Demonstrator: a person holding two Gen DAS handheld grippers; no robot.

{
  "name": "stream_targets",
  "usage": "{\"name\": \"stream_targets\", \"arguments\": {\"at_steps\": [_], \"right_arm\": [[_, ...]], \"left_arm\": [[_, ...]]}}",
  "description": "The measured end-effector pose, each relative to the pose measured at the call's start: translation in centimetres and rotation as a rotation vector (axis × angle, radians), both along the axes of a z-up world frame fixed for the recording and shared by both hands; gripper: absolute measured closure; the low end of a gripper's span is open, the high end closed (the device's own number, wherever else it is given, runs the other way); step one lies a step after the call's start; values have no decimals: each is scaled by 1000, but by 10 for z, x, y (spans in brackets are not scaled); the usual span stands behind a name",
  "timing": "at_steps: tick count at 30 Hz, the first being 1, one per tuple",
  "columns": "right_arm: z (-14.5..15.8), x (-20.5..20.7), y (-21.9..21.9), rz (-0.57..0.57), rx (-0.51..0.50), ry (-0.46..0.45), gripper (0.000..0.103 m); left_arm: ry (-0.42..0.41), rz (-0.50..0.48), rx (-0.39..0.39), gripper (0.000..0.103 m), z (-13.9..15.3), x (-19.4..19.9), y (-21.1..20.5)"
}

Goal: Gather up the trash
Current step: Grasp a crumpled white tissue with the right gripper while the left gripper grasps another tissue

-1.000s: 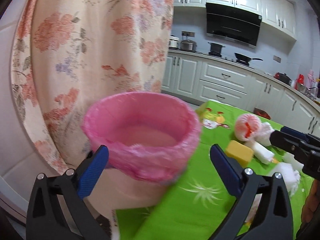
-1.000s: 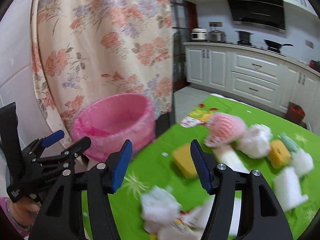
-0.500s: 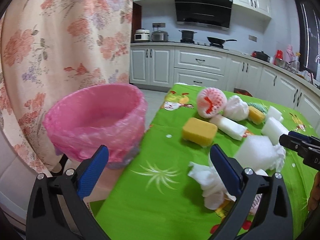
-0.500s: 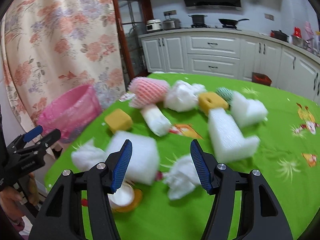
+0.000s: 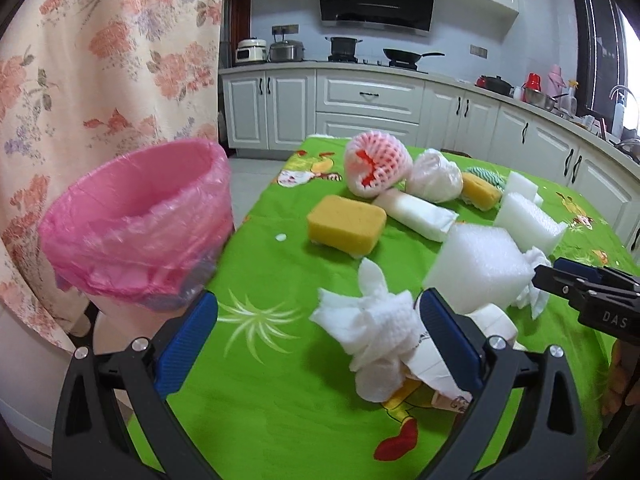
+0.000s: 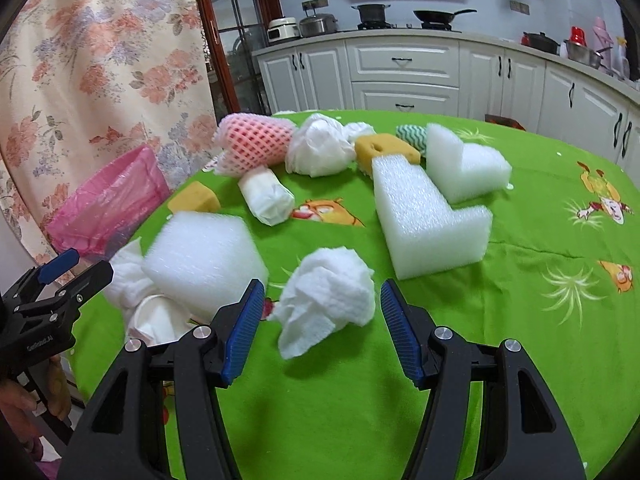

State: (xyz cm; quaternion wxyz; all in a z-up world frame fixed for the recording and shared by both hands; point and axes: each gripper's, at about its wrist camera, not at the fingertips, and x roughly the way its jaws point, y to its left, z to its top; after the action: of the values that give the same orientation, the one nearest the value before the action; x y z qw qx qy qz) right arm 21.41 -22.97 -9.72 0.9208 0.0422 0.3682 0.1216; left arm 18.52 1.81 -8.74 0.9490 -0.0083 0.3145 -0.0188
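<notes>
Both tongs have swung off the pink-lined bin and dropped toward the trash. No piece is collected yet; judged the approach for a first pick.

Nearest: right tongs [image 6: 322, 330], jaws wide and empty, framing a crumpled paper towel [image 6: 326, 300] without touching it. Left tongs [image 5: 318, 344], also wide and empty, have a second paper wad [image 5: 370, 336] between the jaws, just inside the right-hand pad; contact unclear.

Next out: white foam block [image 5: 478, 270], L-shaped foam piece [image 6: 424, 220], yellow sponge [image 5: 346, 226], wrapped white roll [image 6: 266, 196].

Far: pink foam fruit net [image 5: 376, 168] and more wads.

The bin [image 5: 136, 224] stands off the tabletop's [image 6: 540, 320] left edge, just beside it; the green cloth between wad and bin is open, a short clear carry.
</notes>
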Motion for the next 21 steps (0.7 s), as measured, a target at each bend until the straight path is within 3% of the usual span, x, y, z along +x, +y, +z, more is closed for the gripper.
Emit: {"name": "stream_targets", "arguments": {"at_steps": [6, 12, 18, 21], "right_arm": [[-10, 8, -3, -13, 16, 33, 44], [-13, 12, -1, -11, 17, 44, 44], [-17, 16, -2, -9, 30, 58, 44], [-17, 18, 1, 5, 33, 60, 48]], "left_arm": [[25, -9, -19, 6, -8, 6, -1], [51, -45, -23, 17, -15, 12, -9], [74, -72, -37, 29, -21, 16, -13], [77, -88, -37, 46, -23, 17, -16]]}}
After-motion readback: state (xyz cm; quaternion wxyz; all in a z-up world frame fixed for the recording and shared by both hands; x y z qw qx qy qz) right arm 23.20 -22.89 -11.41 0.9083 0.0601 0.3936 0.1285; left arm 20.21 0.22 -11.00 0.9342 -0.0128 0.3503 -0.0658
